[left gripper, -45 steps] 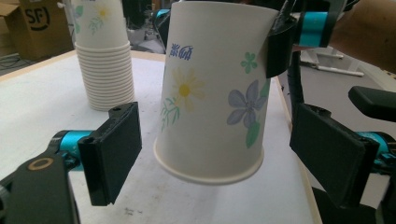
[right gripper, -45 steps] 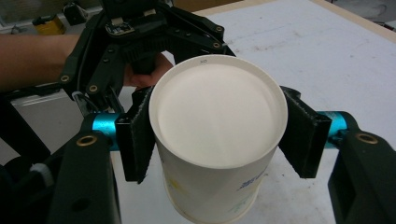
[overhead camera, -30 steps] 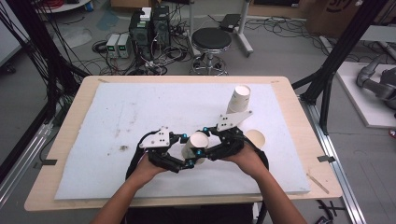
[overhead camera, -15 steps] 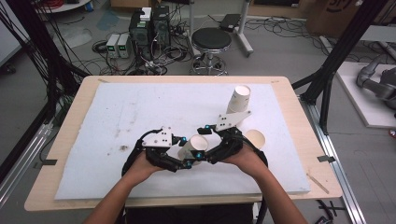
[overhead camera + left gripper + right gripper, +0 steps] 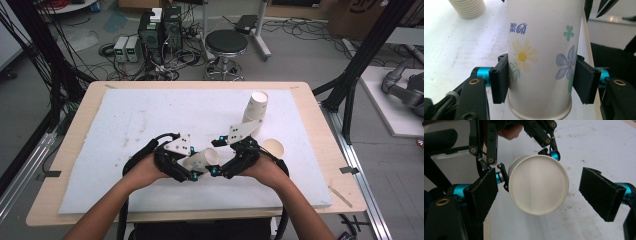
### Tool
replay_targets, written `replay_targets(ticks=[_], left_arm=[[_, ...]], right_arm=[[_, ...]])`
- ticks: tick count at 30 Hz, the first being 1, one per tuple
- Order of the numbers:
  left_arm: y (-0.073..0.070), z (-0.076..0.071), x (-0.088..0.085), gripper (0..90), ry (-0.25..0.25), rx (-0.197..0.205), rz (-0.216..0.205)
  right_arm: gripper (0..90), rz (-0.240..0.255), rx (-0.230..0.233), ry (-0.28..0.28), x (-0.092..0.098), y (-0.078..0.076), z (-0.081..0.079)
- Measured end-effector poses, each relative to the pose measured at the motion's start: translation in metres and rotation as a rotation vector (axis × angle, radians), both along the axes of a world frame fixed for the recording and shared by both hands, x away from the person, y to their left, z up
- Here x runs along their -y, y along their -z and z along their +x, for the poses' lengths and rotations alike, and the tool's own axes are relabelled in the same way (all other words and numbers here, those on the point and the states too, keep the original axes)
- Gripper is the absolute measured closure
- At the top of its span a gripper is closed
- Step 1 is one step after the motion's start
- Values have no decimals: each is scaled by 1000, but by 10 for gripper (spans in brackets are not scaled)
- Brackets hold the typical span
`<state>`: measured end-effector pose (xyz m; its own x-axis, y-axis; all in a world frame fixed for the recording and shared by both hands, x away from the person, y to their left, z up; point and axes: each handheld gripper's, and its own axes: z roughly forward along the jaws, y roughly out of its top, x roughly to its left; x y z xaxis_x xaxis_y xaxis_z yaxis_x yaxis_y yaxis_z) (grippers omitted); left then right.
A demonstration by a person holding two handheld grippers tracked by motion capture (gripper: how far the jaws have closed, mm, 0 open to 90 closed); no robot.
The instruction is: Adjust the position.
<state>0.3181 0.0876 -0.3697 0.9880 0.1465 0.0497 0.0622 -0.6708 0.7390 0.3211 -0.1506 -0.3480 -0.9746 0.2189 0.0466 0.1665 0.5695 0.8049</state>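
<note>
A white paper cup with printed flowers hangs on its side just above the white mat, between my two grippers. My left gripper is shut on it; its jaws have just been closing, and both pads press the cup's wall. My right gripper faces it from the other side and is open. Its jaws have just been opening, and the pads stand clear of the cup's round end.
A stack of paper cups stands at the back right of the white mat, and a single cup sits beside my right hand. A ribbed cup stands beyond the held one. Wooden table edges frame the mat.
The left gripper has closed on the cup and lifted it a little. The right gripper's jaws have spread off the cup while that hand stayed in place.
</note>
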Motion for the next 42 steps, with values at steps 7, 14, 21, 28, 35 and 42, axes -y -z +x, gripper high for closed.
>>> replay_targets(ticks=[7, 14, 21, 28, 35, 42], left_arm=[[-7, -1, 6, 374, 57, 11, 98], [-5, -2, 11, 374, 93, 1, 139], [-4, -3, 12, 374, 110, -8, 142], [1, -4, 10, 355, 124, -18, 110], [3, -4, -6, 190, 92, -5, -44], [13, -11, -34, 188, 24, 4, -271]], right_arm=[[168, -91, 32, -69, -9, -1, -1], [204, -146, 48, -117, -16, 3, -3], [293, -172, 43, -164, -19, 5, -4], [376, -186, 30, -188, -19, 6, -4], [375, -163, 2, -171, -15, 4, -1], [374, -111, -11, -140, -1, 6, -1]])
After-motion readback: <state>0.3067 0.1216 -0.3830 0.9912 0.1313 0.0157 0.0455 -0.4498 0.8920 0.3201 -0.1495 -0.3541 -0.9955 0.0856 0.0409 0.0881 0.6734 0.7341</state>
